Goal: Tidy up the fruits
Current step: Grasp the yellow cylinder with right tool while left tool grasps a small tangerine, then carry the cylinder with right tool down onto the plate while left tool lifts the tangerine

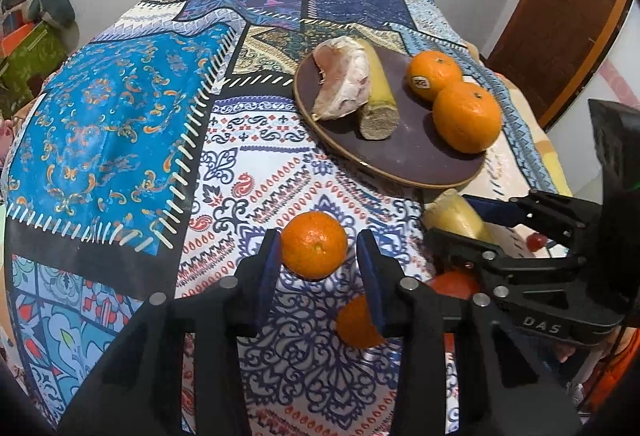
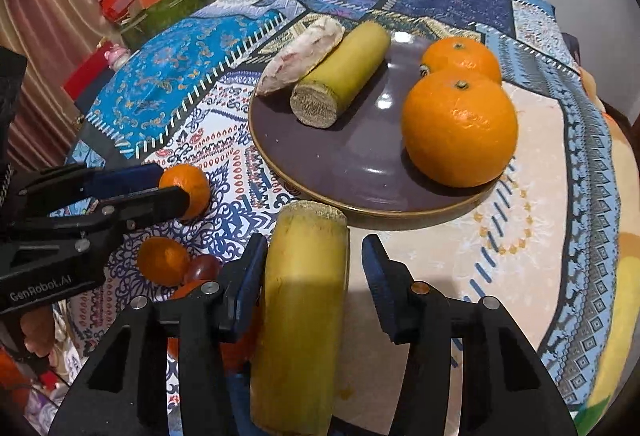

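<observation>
A dark purple plate point(image 1: 400, 152) point(image 2: 352, 164) holds two oranges point(image 1: 466, 116) point(image 2: 460, 126), a yellow-green cane piece point(image 1: 380, 92) point(image 2: 344, 72) and a peeled pale fruit segment point(image 1: 342, 80) point(image 2: 300, 52). My left gripper point(image 1: 318, 252) is open around a small orange point(image 1: 314, 244) point(image 2: 188, 190); its left pad touches it, the right pad stands apart. My right gripper point(image 2: 316, 268) is open around a second cane piece point(image 2: 304, 308) point(image 1: 456, 216) lying on the cloth.
More small oranges point(image 1: 358, 322) point(image 2: 162, 260) and a red round fruit point(image 2: 204, 266) lie on the patterned tablecloth point(image 1: 120, 108) near the front. Boxes point(image 2: 152, 4) stand beyond the table's far left edge. A wooden door point(image 1: 560, 16) is at the right.
</observation>
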`<action>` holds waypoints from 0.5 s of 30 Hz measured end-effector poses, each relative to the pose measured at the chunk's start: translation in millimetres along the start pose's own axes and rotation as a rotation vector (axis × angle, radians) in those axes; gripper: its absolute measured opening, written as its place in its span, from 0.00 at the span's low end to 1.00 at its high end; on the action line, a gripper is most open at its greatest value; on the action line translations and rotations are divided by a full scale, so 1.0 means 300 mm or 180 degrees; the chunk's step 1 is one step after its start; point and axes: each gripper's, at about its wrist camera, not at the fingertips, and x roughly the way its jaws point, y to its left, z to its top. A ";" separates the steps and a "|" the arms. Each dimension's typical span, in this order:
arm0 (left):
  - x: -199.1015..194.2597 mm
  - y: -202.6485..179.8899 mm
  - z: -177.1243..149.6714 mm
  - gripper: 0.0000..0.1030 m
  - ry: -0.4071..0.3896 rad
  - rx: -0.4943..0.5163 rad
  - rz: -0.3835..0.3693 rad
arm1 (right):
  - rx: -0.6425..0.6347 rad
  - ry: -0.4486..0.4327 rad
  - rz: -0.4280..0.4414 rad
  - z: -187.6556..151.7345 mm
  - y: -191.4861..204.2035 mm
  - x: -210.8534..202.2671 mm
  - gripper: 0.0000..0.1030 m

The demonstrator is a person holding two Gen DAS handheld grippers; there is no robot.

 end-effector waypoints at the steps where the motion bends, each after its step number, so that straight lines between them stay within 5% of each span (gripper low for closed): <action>1: 0.007 0.005 0.002 0.37 0.0011 -0.0012 0.0016 | -0.0002 0.0006 0.0008 0.002 -0.001 0.001 0.44; 5: 0.032 0.024 0.007 0.37 0.0087 -0.0088 -0.0042 | 0.0014 0.0011 0.0118 0.006 -0.008 0.002 0.37; 15: -0.011 0.010 0.009 0.35 -0.0009 -0.0092 -0.0071 | -0.0003 -0.0338 -0.0051 -0.003 -0.010 -0.122 0.36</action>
